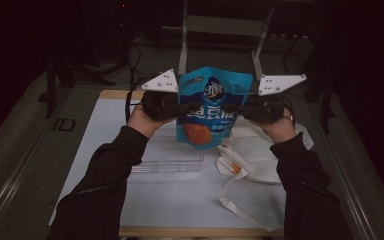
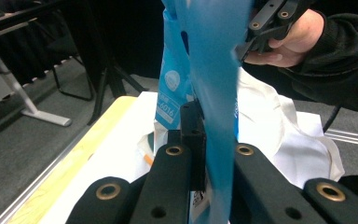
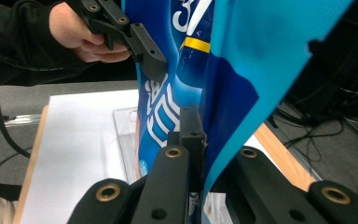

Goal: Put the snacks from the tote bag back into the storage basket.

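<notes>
Blue snack pouch [image 1: 214,107] hangs upright above the bench [image 1: 180,200], left hand-held gripper [image 1: 182,107] clamped on its nine o'clock edge, right hand-held gripper [image 1: 235,107] on its three o'clock edge (both firmly). Lifting looks done; setting it into the clear tray [image 1: 167,159] or white tote bag [image 1: 252,160] remains.

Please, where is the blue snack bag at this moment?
In the high view the bag hangs mid-frame above the table, clamped between the left gripper and right gripper, over the clear tray.

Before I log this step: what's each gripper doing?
Left gripper: shut on the blue snack bag.
Right gripper: shut on the same bag.
</notes>
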Available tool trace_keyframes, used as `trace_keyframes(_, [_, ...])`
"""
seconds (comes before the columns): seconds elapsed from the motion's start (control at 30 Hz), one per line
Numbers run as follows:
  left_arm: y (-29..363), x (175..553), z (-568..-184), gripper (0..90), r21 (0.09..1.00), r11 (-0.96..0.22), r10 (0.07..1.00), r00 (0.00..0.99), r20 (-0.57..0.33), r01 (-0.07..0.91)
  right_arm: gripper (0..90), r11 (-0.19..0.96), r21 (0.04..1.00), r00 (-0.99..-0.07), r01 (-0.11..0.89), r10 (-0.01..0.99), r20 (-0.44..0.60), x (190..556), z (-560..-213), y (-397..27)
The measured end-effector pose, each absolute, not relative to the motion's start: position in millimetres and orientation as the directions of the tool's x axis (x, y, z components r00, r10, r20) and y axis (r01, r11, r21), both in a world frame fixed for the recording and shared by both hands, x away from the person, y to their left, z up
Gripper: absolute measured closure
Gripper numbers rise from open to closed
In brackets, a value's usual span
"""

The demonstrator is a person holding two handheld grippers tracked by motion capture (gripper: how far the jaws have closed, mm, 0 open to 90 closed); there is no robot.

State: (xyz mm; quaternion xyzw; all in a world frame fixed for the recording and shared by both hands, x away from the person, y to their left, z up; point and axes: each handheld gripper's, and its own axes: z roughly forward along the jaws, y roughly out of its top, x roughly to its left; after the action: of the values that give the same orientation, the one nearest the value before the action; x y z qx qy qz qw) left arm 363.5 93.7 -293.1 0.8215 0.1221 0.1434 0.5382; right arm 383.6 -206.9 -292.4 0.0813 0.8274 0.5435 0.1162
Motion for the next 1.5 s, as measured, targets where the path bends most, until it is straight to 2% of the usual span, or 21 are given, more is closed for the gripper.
trace_keyframes(0.83, [184, 343, -296, 90.0, 0.913, -0.398, 0.455, 0.883, 0.115, 0.086, 88.9, 0.399, 0.916, -0.984, -0.041, 0.142, -0.106, 393, -295, -112])
trace_keyframes(1.5, [195, 359, -349, 90.0, 0.917, -0.378, 0.466, 0.882, 0.069, 0.128, 88.8, 0.420, 0.907, -0.987, 0.024, 0.156, -0.047, 410, -342, -96])
